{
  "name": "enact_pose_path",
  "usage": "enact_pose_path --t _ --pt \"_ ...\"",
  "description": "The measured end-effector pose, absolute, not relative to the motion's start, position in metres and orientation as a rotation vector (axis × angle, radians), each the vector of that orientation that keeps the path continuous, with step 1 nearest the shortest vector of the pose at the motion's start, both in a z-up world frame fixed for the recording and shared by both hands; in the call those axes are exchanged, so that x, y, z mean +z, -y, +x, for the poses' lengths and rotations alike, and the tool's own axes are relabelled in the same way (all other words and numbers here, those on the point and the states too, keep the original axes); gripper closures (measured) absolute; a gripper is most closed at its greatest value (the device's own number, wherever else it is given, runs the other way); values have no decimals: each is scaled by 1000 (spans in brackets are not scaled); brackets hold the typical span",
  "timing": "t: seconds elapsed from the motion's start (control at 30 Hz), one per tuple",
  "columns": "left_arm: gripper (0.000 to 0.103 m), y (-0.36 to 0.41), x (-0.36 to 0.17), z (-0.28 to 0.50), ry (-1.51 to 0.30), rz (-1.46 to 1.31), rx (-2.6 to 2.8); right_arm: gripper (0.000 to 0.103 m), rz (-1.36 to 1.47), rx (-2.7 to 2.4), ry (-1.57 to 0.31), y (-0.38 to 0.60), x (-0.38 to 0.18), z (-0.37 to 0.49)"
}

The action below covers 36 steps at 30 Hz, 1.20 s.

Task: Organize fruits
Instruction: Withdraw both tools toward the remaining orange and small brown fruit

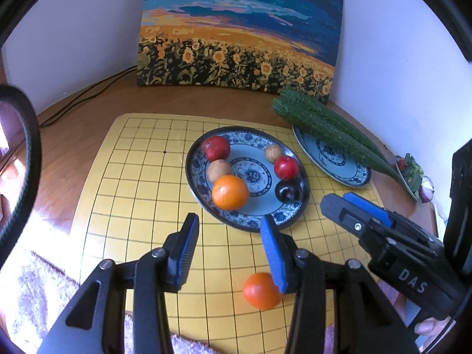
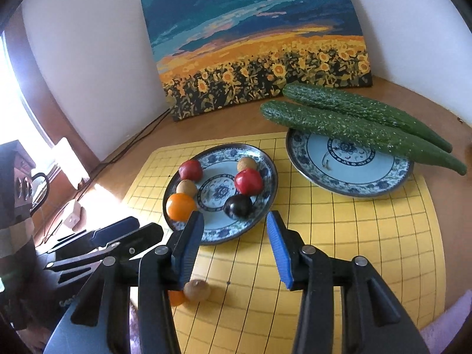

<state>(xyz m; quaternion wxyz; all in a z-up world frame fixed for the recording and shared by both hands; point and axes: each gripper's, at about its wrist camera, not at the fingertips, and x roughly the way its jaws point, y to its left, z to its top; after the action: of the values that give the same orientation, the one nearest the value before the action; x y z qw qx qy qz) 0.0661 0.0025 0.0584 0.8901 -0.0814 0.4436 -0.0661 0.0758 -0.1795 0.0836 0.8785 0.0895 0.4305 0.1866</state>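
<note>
Left wrist view gives us the left tool (image 1: 228, 231) hanging above the yellow grid mat (image 1: 141, 183) with its blue pads parted and nothing between them. We see a loose orange (image 1: 261, 290) lying on the mat below, partly hidden behind the right-hand pad. Beyond sits the fruit plate (image 1: 253, 221) holding another orange (image 1: 230, 191), two red fruits, two tan ones and a dark plum (image 1: 287, 191). Farther right, two cucumbers (image 1: 324, 126) lie across a second plate (image 1: 351, 174), their tips overhanging its rim. From the right wrist view, the right tool (image 2: 236, 227) is likewise parted and empty; a tan fruit (image 2: 197, 290) rests on the mat, half covered by its left finger. At the desk's (image 1: 73, 135) far right edge, a small dish of something red and green is too cut off for us to identify.
</note>
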Motion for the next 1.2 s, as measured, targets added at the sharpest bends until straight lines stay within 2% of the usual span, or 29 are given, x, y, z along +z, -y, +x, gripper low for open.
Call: enact_pose_path --t 1.2 --pt "57 7 43 16 -955 -167 -188 57 193 356 -928 198 68 21"
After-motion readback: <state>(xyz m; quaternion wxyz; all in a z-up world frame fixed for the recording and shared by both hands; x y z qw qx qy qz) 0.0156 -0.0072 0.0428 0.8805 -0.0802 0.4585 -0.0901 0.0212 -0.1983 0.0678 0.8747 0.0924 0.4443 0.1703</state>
